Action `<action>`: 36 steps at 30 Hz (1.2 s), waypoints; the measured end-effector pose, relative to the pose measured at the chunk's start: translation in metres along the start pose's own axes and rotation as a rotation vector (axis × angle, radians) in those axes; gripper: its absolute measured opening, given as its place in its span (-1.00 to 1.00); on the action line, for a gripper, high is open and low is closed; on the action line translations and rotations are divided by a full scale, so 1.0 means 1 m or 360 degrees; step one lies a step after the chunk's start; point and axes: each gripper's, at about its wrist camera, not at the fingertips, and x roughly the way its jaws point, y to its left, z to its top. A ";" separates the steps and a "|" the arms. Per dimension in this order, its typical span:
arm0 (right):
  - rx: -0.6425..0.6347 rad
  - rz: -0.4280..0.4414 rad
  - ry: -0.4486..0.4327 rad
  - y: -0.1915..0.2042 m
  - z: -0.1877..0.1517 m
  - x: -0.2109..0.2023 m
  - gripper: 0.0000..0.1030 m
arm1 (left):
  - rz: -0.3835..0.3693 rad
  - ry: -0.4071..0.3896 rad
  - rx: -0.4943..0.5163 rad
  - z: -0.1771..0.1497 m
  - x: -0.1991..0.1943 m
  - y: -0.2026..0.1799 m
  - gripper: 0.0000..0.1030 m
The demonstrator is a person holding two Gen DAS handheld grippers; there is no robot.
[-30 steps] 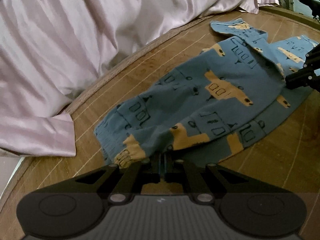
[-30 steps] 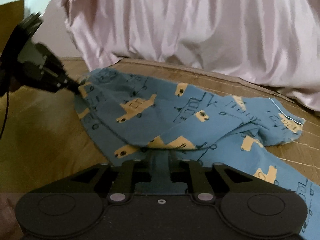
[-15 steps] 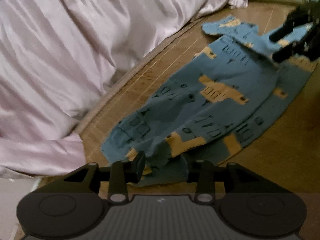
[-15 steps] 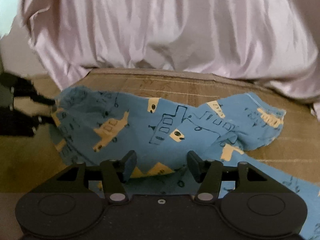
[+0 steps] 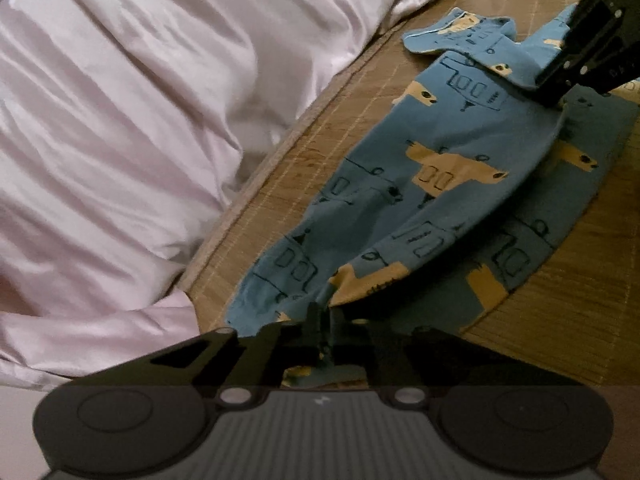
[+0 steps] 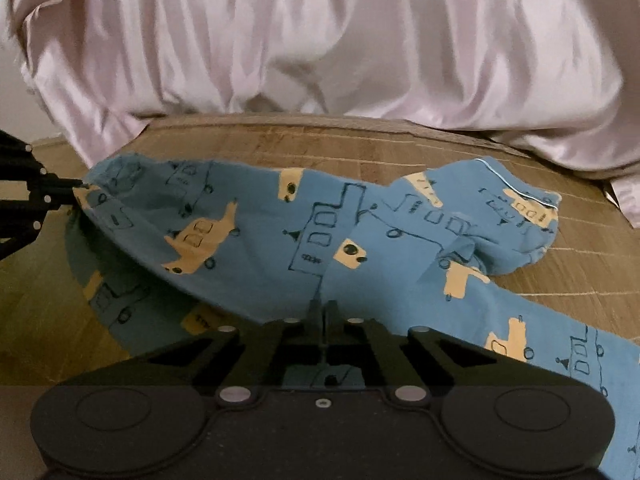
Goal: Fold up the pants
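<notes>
**Both Grippers Clamped on Pants Fabric**

The pants (image 5: pixel 452 184), blue with yellow vehicle prints, lie on a woven bamboo mat (image 5: pixel 320 148). In the left wrist view the garment runs from the 6 o'clock area toward 1 o'clock; in the right wrist view it spans from 9 o'clock to 4 o'clock. One layer is raised off the layer below it, stretched between the two grippers. The lower layer rests flat on the mat.

The left gripper (image 5: pixel 323 320) has just been closing; its jaws stand together, and blue fabric is pinched between them at the near end of the garment. In the right wrist view this gripper appears at 9 o'clock, its tips touching the cloth edge.

The right gripper (image 6: pixel 321 310) has likewise just been closing. Its jaws stand together with a fold of the pants clamped between them. In the left wrist view it enters from 1 o'clock and meets the fabric at the far end.

A pale pink satin quilt (image 6: pixel 320 40) is bunched along the far edge of the mat, occupying 10 to 2 o'clock in the right wrist view. It sits near the pants without touching them.
</notes>
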 end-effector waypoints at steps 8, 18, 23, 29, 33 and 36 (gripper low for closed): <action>0.0041 0.0024 -0.0093 -0.002 0.006 -0.041 -1.00 | 0.0023 -0.0120 0.0106 0.007 -0.016 0.013 -0.95; -0.0062 0.0123 0.0220 0.008 -0.021 -0.040 -1.00 | -0.0075 -0.0055 0.0297 -0.014 -0.019 -0.007 -0.95; -0.0114 0.0119 0.0234 0.009 -0.023 -0.036 -1.00 | -0.0140 -0.0010 0.0331 -0.022 -0.011 -0.016 -0.95; -0.0127 0.0098 0.0250 0.006 -0.026 -0.047 -0.09 | -0.0207 0.0041 0.0293 -0.023 -0.003 -0.015 -0.94; -0.0074 0.0044 0.0236 -0.008 -0.029 -0.068 0.38 | -0.0242 0.0068 0.0185 -0.020 -0.005 -0.008 -0.79; -0.0057 -0.0024 0.0174 -0.023 -0.030 -0.087 0.85 | -0.0245 0.0049 0.0076 -0.017 -0.013 -0.005 0.06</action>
